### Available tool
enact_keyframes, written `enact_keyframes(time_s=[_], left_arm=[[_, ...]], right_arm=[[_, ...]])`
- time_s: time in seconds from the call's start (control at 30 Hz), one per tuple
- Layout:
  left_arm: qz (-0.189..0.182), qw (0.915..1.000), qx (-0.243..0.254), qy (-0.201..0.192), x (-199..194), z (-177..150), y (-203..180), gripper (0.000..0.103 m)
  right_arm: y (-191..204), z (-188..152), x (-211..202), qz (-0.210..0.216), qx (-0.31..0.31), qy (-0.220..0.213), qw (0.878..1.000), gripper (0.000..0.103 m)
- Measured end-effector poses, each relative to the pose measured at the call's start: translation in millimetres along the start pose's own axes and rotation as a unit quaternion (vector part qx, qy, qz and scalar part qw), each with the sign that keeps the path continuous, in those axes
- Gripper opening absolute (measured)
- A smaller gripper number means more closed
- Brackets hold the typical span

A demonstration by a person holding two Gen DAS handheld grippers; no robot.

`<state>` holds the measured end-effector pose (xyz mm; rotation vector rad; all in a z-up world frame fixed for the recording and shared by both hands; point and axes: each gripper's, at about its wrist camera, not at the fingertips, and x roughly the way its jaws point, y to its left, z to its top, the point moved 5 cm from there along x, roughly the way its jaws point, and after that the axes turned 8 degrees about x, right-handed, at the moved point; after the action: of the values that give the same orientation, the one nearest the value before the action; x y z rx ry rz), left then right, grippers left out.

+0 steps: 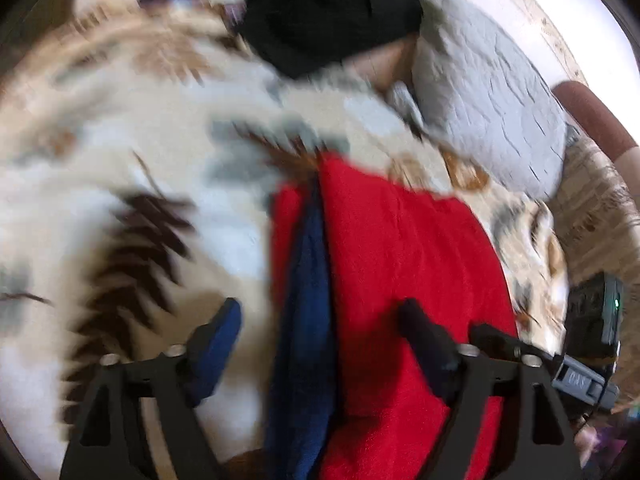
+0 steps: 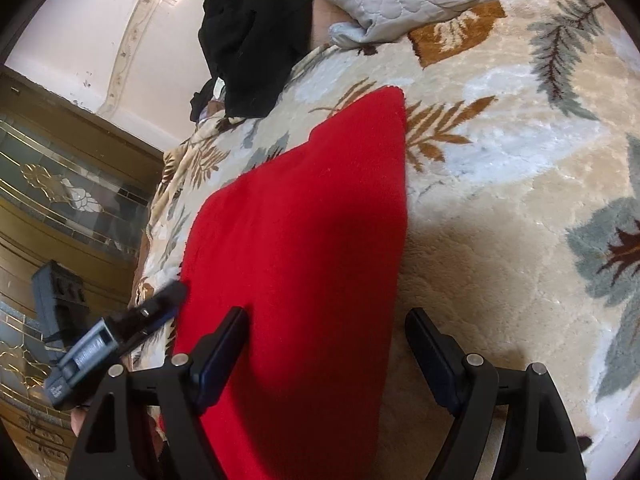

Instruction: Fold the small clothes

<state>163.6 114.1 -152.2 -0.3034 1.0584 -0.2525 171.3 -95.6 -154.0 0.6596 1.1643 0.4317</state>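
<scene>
My left gripper (image 1: 320,320) spread wide above the red cloth (image 1: 400,260) and its blue strip (image 1: 308,280), nothing gripped, my right gripper (image 2: 326,328) likewise apart, straddling the cloth's edge on the leaf-patterned blanket (image 2: 500,220)

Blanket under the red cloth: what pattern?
Cream blanket with leaf prints; clearest in right wrist view.

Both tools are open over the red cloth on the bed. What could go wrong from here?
1. A blue cloth lies along the red cloth; the left tool straddles both and may pinch them together.
2. The right tool straddles the red cloth's edge over the plush leaf-print blanket, so closing low might catch the blanket too.
3. The left view is blurred, so aim there is uncertain.
</scene>
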Motion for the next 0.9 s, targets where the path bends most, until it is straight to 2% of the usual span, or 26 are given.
enact_keyframes(time_s=[0.03,0.07,0.1,0.13,0.17,0.2,0.23,0.3,0.37,0.47,0.57,0.6,0.67,0.7,0.8,0.87,0.9], left_arm=[[-0.02,0.9995,-0.012,0.02,11.5,-4.9,2.7,0.086],[-0.027,0.9995,-0.016,0.01,12.7,-5.5,4.4,0.086],[-0.03,0.9995,-0.006,0.005,12.5,-5.1,3.3,0.085],[-0.026,0.9996,0.005,0.008,12.5,-4.8,1.3,0.074],[-0.034,0.9993,0.011,0.01,12.5,-4.5,-1.3,0.064],[-0.045,0.9988,0.012,0.012,12.2,-4.1,-4.5,0.055],[-0.041,0.999,0.016,0.009,10.5,-3.6,-7.0,0.046],[-0.036,0.9991,0.02,-0.001,4.1,-2.5,-12.6,0.037],[-0.041,0.999,0.013,-0.014,-7.6,-0.2,-20.9,0.035],[-0.055,0.9974,0.026,-0.039,-27.4,0.3,-50.8,0.035],[-0.062,0.9969,0.035,-0.034,-20.2,-3.1,-74.0,0.042],[-0.047,0.9978,0.041,-0.023,-7.5,-6.7,-78.0,0.049],[0.005,0.9982,0.054,0.026,26.5,-20.9,-77.8,0.056],[-0.005,0.9988,0.046,0.017,27.7,-24.4,-77.0,0.066],[-0.007,0.9993,0.035,-0.002,8.3,-23.7,-76.4,0.069],[-0.018,0.9988,0.043,-0.016,-0.1,-23.3,-77.2,0.074],[-0.021,0.9986,0.047,-0.012,3.4,-24.9,-78.1,0.08]], right_arm=[[1.0,0.7,2.3,0.002,0.0,0.002,1.0,0.084],[2.9,1.2,5.3,0.002,-0.003,0.006,1.0,0.084],[7.9,0.5,9.4,-0.001,-0.018,0.014,1.0,0.079],[12.4,0.0,12.1,-0.01,-0.032,0.018,0.999,0.068],[15.6,0.0,13.4,-0.018,-0.04,0.02,0.999,0.065],[19.6,1.1,12.8,-0.027,-0.049,0.021,0.998,0.056],[23.2,2.0,10.5,-0.031,-0.057,0.021,0.998,0.049],[35.3,1.5,2.3,-0.044,-0.087,0.017,0.995,0.046],[43.8,0.6,-11.4,-0.041,-0.105,0.009,0.994,0.044],[47.4,1.7,-51.4,-0.035,-0.122,-0.02,0.992,0.044],[23.8,4.2,-74.4,-0.032,-0.106,-0.025,0.994,0.047],[9.5,5.3,-73.9,-0.036,-0.093,-0.023,0.995,0.054],[-20.5,4.3,-65.9,-0.039,-0.05,-0.007,0.998,0.064],[-41.7,1.3,-62.3,-0.043,-0.016,0.002,0.999,0.07],[-60.7,-4.4,-72.0,0.019,0.027,-0.013,0.999,0.07],[-60.3,-2.8,-76.4,0.03,0.029,-0.026,0.999,0.07],[-58.3,-1.1,-74.6,0.031,0.026,-0.025,0.999,0.071]])
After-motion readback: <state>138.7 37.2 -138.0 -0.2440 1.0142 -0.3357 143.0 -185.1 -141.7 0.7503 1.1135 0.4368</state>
